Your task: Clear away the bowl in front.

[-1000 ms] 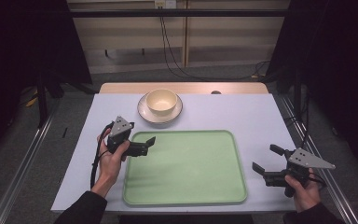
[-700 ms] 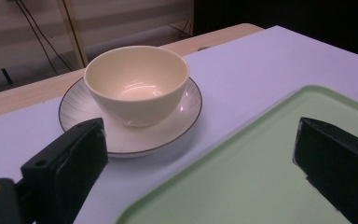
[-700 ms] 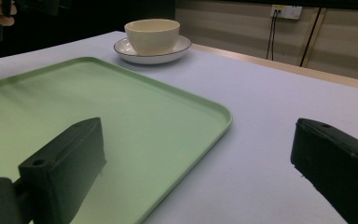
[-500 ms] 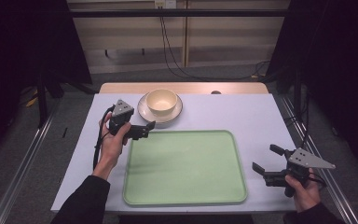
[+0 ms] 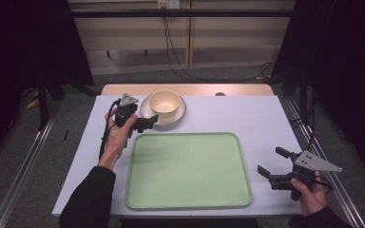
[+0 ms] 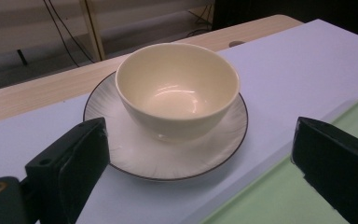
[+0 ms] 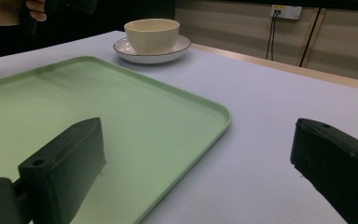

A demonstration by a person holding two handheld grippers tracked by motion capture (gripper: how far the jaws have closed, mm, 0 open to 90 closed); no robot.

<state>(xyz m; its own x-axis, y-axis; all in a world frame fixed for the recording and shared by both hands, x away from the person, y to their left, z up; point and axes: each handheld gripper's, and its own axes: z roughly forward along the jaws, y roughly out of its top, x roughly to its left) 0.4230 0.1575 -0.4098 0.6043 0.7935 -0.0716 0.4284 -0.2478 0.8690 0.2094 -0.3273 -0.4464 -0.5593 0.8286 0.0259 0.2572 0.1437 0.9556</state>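
Note:
A cream bowl (image 5: 164, 101) stands on a white saucer with a dark rim (image 5: 182, 111) at the far middle of the table. My left gripper (image 5: 146, 122) is open just in front and to the left of the saucer, its jaws pointing at it. In the left gripper view the bowl (image 6: 177, 88) and saucer (image 6: 135, 156) lie ahead between the spread jaws of the gripper (image 6: 200, 140), apart from them. My right gripper (image 5: 271, 160) is open and empty at the tray's right edge, its jaws (image 7: 199, 137) wide over the table. The bowl (image 7: 152, 35) is empty.
A pale green tray (image 5: 187, 171) lies empty in the middle of the white table (image 5: 247, 114); its near corner (image 6: 270, 196) is beside the saucer. A wooden strip (image 5: 237, 89) edges the far side. The left hand (image 7: 35, 9) is far off in the right gripper view.
The left gripper has moved forward and right from beside the tray's left edge, up to the saucer. The right gripper has stayed put.

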